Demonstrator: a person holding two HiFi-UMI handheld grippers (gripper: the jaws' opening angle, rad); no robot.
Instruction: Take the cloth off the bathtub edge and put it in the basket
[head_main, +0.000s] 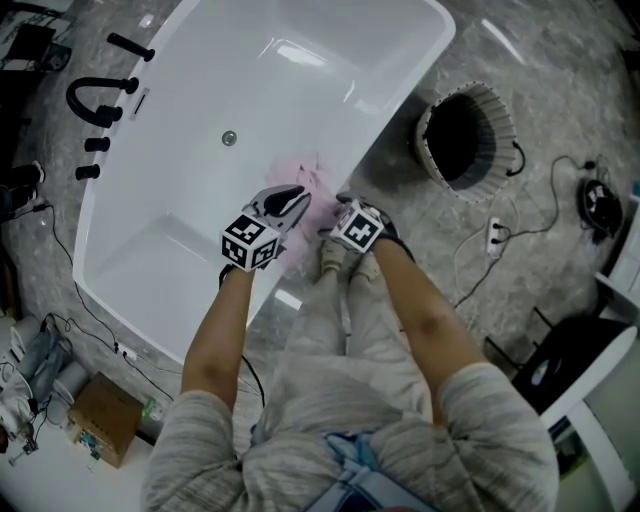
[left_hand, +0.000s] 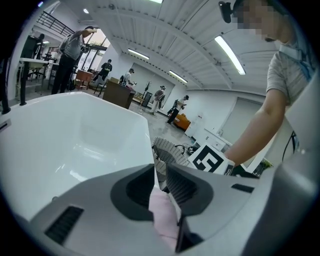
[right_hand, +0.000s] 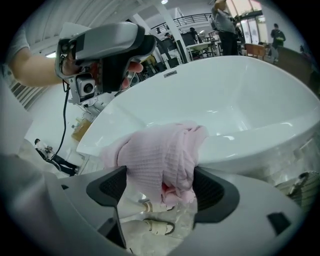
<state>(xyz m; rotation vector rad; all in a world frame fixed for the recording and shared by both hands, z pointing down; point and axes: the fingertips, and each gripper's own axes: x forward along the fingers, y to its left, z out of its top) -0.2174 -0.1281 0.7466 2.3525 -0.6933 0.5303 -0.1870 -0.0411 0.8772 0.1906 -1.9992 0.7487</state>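
The pink cloth (head_main: 312, 180) lies bunched over the near rim of the white bathtub (head_main: 400, 100). In the right gripper view the cloth (right_hand: 160, 150) drapes over the tub rim (right_hand: 250, 145), and my right gripper (right_hand: 160, 172) is open wide with the cloth between its pads. My left gripper (left_hand: 160, 170) has its jaws close together, pinching a fold of the cloth (left_hand: 162, 215). In the head view the left gripper (head_main: 298, 197) sits at the cloth's left side and the right gripper (head_main: 345, 207) at its right. The ribbed basket (head_main: 495, 120) stands on the floor to the tub's right.
Black faucet and handles (head_main: 100, 100) sit at the tub's far left end. Cables and a power strip (head_main: 493, 235) lie on the floor right of me. A cardboard box (head_main: 105, 418) stands at the lower left. My slippered feet (right_hand: 155, 227) are next to the tub.
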